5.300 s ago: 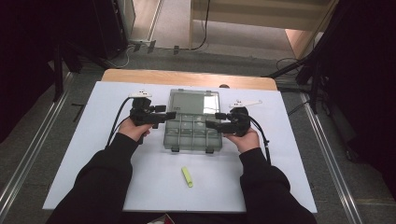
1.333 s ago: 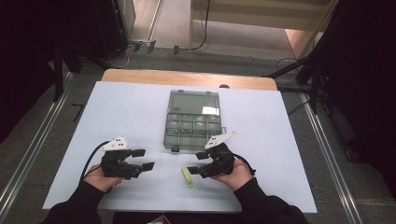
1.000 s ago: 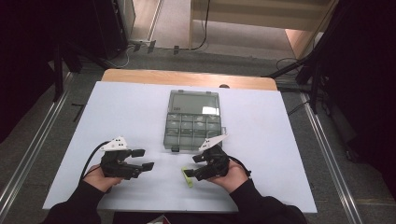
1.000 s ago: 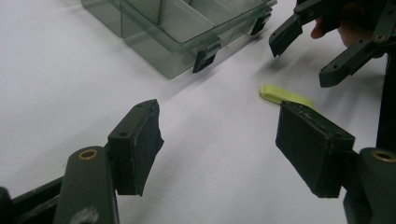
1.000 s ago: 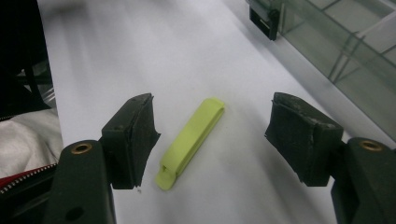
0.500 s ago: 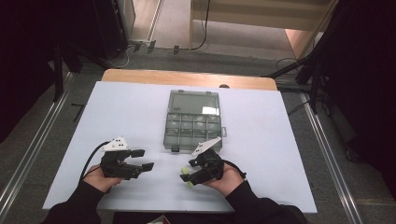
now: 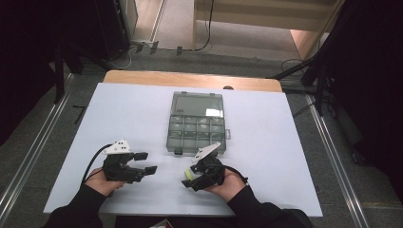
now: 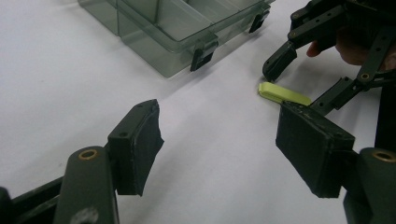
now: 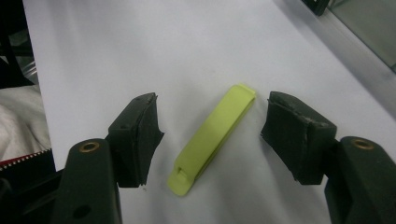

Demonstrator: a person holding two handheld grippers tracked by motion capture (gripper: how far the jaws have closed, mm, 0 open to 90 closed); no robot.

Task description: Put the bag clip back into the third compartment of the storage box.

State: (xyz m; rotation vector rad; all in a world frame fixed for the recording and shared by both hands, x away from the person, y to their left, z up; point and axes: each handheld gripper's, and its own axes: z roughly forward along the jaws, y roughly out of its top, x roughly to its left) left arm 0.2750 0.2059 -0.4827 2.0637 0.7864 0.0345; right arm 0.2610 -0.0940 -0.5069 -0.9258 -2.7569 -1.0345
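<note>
The right gripper straddles a yellow-green plastic clip lying flat on the white table, its jaws having just been closing in on the clip, pads clear of it on both sides. The left gripper rests nearby with jaws spread and nothing between them. A clear compartment box stands just behind the clip.

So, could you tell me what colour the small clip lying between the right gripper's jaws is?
The clip is light yellow-green, clearest in the right gripper view.
</note>
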